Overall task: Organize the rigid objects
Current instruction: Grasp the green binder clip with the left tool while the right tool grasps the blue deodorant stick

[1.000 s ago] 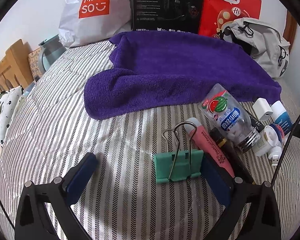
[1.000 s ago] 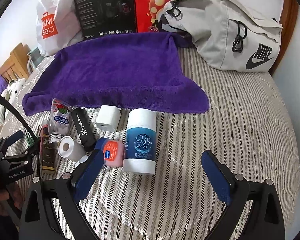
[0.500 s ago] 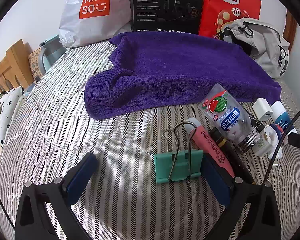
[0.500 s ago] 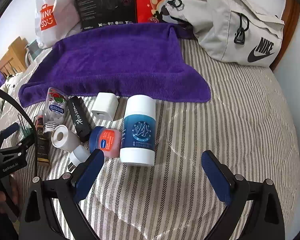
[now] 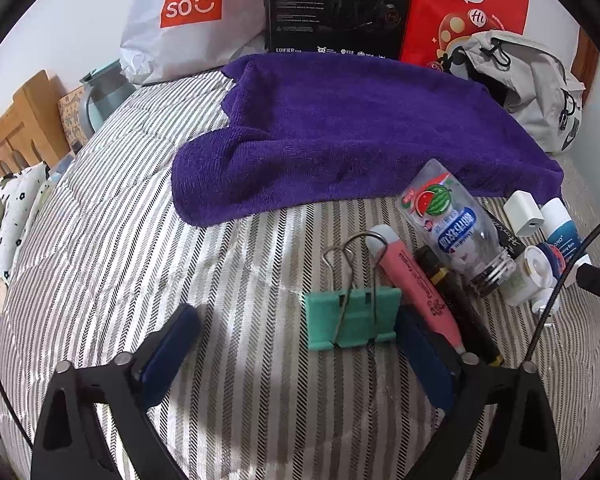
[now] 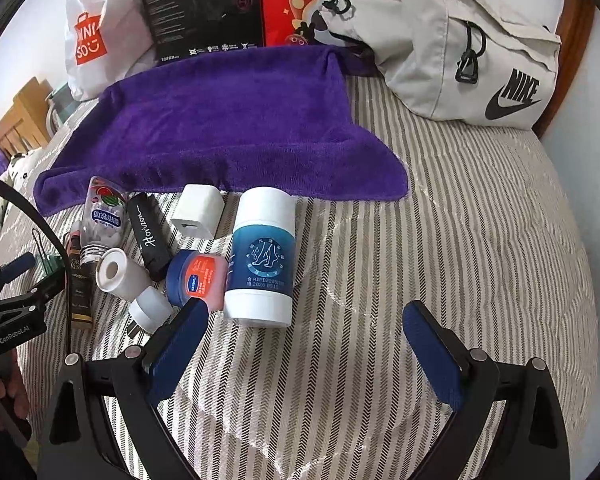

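A green binder clip lies on the striped bed between the fingers of my open left gripper, close to the right finger. Beside it lie a pink tube, a dark pen-like tube and a clear watermelon-label bottle. My right gripper is open and empty, just in front of a white and blue stick container. Its left finger sits near a small blue-lidded jar. A white charger cube, black Horizon case and white roll lie nearby.
A purple towel is spread behind the objects. A grey Nike bag, red bag, black box and white Miniso bag line the back. A wooden headboard is at left. Bare striped bedding lies to the right.
The right gripper has moved forward toward the white and blue container and small jar. The left gripper has barely moved.
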Demonstrator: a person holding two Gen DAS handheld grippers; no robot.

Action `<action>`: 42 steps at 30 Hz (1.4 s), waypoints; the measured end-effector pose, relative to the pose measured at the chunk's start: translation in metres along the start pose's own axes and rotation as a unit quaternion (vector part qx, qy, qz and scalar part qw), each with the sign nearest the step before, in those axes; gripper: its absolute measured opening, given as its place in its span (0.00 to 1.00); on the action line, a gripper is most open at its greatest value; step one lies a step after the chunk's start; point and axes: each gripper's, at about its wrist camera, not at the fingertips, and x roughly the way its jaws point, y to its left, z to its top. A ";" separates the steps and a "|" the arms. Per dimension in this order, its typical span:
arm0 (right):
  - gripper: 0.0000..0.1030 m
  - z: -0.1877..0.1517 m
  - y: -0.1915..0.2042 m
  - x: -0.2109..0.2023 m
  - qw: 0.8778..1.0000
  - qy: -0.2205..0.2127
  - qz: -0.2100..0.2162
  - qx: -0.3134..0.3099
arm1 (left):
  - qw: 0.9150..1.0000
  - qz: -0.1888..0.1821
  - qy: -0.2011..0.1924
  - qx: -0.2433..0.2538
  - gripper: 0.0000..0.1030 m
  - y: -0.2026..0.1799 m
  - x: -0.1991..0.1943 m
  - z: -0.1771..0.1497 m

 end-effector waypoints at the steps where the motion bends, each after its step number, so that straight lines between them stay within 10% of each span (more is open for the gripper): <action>1: 0.95 -0.001 0.000 0.001 1.000 0.002 0.002 0.001 | 1.000 -0.001 0.000 0.001 0.88 -0.001 -0.001 0.000; 11: 0.94 0.000 0.000 0.004 1.000 0.001 0.010 0.000 | 1.000 -0.010 0.000 0.011 0.39 -0.010 -0.006 0.007; 18: 0.93 0.021 -0.003 0.011 0.999 -0.012 0.036 0.024 | 1.000 -0.017 0.006 0.010 0.39 -0.010 -0.006 0.008; 23: 0.70 0.032 0.000 0.032 0.999 0.001 0.033 0.024 | 1.000 -0.011 0.012 0.015 0.39 -0.012 -0.005 0.010; 34: 0.61 0.022 0.003 0.032 1.000 -0.003 0.005 -0.025 | 1.000 -0.010 0.009 0.012 0.40 -0.012 -0.004 0.011; 38: 0.35 0.017 0.004 0.026 1.000 -0.006 0.012 -0.025 | 1.000 -0.012 0.004 0.019 0.40 -0.012 -0.004 0.010; 42: 0.35 0.013 0.000 0.023 1.000 0.000 0.023 -0.021 | 1.000 -0.022 0.003 0.019 0.39 -0.010 -0.004 0.010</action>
